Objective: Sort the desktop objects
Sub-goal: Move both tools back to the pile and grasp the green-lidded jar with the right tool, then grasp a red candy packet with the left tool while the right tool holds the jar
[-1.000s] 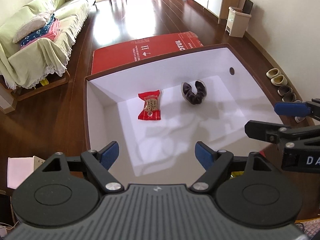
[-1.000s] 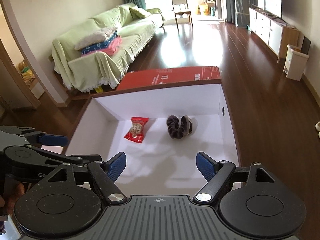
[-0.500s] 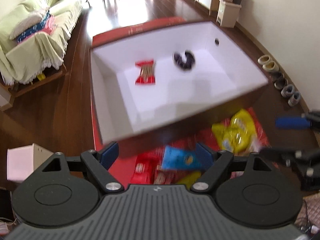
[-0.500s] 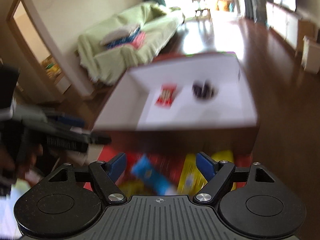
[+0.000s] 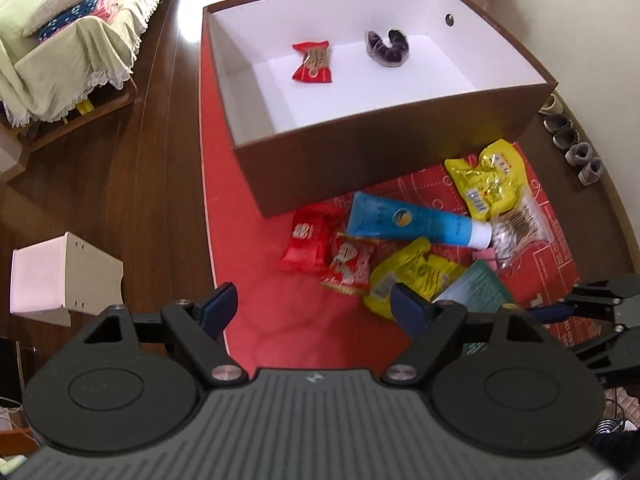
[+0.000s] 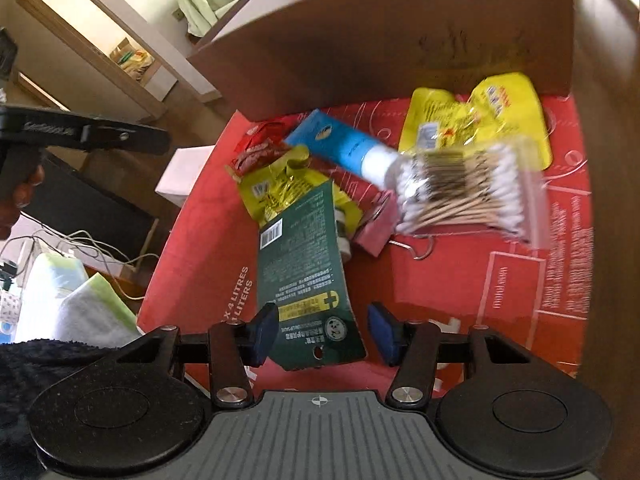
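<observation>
In the left wrist view, the left gripper (image 5: 312, 306) was held open and empty above the red mat (image 5: 256, 328) on the counter. Beyond it the brown box (image 5: 400, 148) already held a red snack packet (image 5: 313, 62) and a dark scrunchie (image 5: 387, 48). The remaining pile lay near the box wall, overlapping, so one item could be dragged with another.

In the right wrist view, the right gripper (image 6: 323, 333) stood open, its pads either side of the green card package (image 6: 308, 272), not yet closed. The card lay flat and partly over a yellow packet (image 6: 280, 188); a pinch could likely slip. The cotton swab bag (image 6: 464, 192) was blurred.
</observation>
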### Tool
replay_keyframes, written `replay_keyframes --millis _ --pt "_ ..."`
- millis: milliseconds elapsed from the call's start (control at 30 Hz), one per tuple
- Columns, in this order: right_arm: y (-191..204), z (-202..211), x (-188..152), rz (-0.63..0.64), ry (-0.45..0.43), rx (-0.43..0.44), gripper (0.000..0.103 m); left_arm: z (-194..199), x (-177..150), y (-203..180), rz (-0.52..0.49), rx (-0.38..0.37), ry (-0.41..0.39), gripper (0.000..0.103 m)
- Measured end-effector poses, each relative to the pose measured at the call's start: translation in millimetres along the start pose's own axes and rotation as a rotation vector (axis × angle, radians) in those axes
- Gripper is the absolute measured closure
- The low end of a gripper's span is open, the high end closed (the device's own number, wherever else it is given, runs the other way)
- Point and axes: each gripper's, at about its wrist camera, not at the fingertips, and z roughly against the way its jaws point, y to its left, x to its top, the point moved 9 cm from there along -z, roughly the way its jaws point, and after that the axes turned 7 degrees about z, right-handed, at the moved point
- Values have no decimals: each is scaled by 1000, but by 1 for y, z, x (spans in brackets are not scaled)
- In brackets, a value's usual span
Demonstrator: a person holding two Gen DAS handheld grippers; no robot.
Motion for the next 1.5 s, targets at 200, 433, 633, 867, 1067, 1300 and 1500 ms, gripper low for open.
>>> replay_keyframes --millis 200,433,633,867,1067,1300,1500 --pt "3 -8 -9 -4 19 101 92 -1 -8 11 24 17 11 22" --pt "24 28 -4 116 -29 38 103 -8 -14 9 22 11 31 22" --pt "35 60 -6 283 4 -138 103 -15 -16 -6 -15 -24 37 22" --pt "42 46 -27 479 78 -301 103 -26 -20 -17 -38 -38 57 22" --pt "30 39 -28 409 66 -353 103 -28 -23 -15 -34 -42 63 22" --pt "29 27 -21 420 68 -342 103 -35 -22 -17 -29 -75 51 22" --pt "29 27 -26 410 76 -318 103 -49 -14 -19 -5 -122 20 41"
